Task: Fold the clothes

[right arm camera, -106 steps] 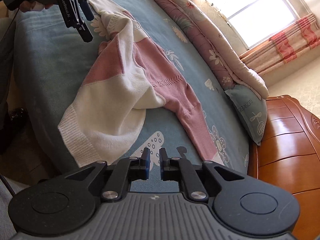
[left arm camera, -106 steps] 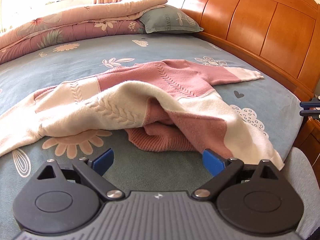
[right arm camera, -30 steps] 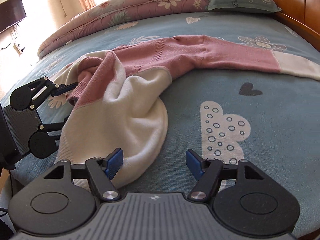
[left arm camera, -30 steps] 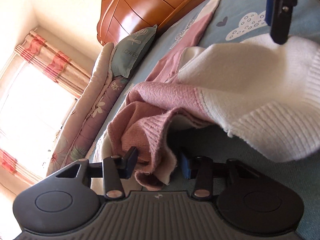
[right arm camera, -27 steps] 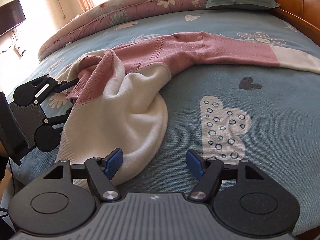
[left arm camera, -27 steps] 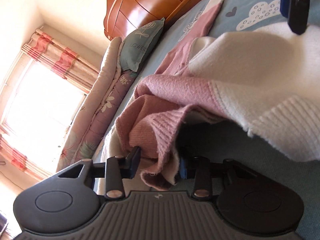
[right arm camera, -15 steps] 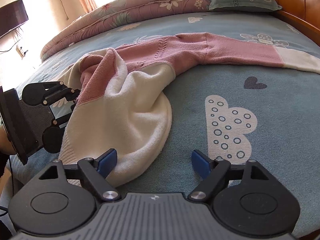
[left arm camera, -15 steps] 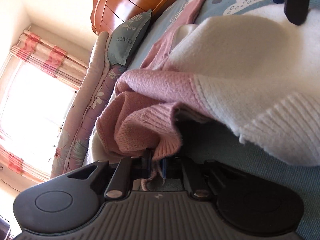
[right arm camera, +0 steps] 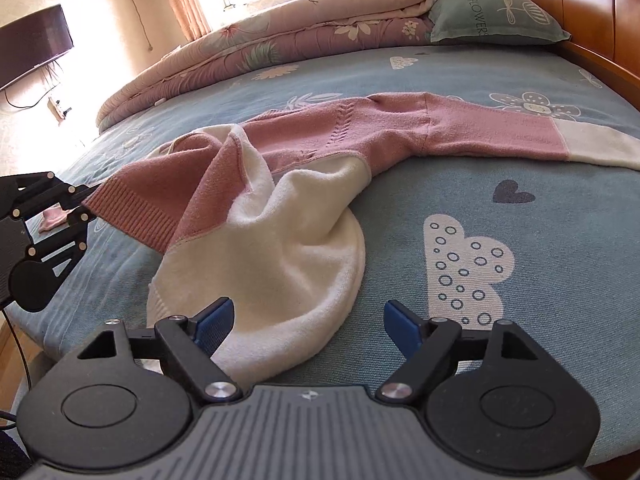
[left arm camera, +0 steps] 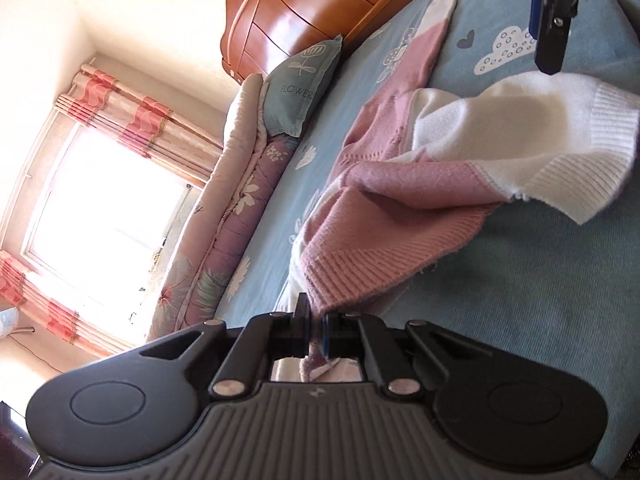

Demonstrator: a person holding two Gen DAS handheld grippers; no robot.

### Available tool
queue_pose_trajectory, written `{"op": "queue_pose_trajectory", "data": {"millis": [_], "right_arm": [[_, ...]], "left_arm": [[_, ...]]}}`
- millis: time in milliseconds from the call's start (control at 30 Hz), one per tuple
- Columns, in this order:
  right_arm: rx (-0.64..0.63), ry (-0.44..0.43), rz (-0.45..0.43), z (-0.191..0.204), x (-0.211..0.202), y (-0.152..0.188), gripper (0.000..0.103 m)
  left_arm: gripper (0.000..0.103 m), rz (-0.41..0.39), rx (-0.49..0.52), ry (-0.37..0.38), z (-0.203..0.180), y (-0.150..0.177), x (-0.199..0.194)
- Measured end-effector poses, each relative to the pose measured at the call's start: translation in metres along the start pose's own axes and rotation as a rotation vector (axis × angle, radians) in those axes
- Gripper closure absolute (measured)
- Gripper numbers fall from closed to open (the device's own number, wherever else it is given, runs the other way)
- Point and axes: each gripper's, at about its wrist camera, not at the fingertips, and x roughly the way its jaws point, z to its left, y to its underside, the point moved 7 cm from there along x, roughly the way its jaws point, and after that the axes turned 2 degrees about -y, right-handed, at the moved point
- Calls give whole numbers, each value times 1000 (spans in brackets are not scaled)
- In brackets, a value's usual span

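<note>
At the left of the bed (right arm camera: 560,240), the left gripper (left arm camera: 314,330) is clamped on the pink ribbed hem of the sweater (right arm camera: 288,216). The sweater lies crumpled across the blue sheet, one pink sleeve stretched to the far right toward the pillow (right arm camera: 496,12). The right gripper (right arm camera: 306,322) sits at the near edge, jaws spread wide, its left finger over the white hem.

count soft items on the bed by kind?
Sweater: 1
Pillow: 1
Folded quilt: 1
Total: 3
</note>
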Motion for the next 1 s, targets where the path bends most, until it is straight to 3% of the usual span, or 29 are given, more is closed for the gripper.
{"op": "queue_pose_trajectory", "data": {"millis": [300, 600, 833, 1000], "right_arm": [[-24, -24, -19, 17, -11, 0, 17], [-22, -50, -23, 24, -13, 2, 17], [-19, -71, -7, 26, -12, 6, 17], [30, -109, 16, 22, -9, 9, 17]], "left_arm": [[100, 63, -7, -61, 44, 20, -57], [99, 169, 30, -36, 54, 54, -105], [99, 251, -52, 27, 65, 70, -126], [99, 324, -222, 119, 80, 84, -126]]}}
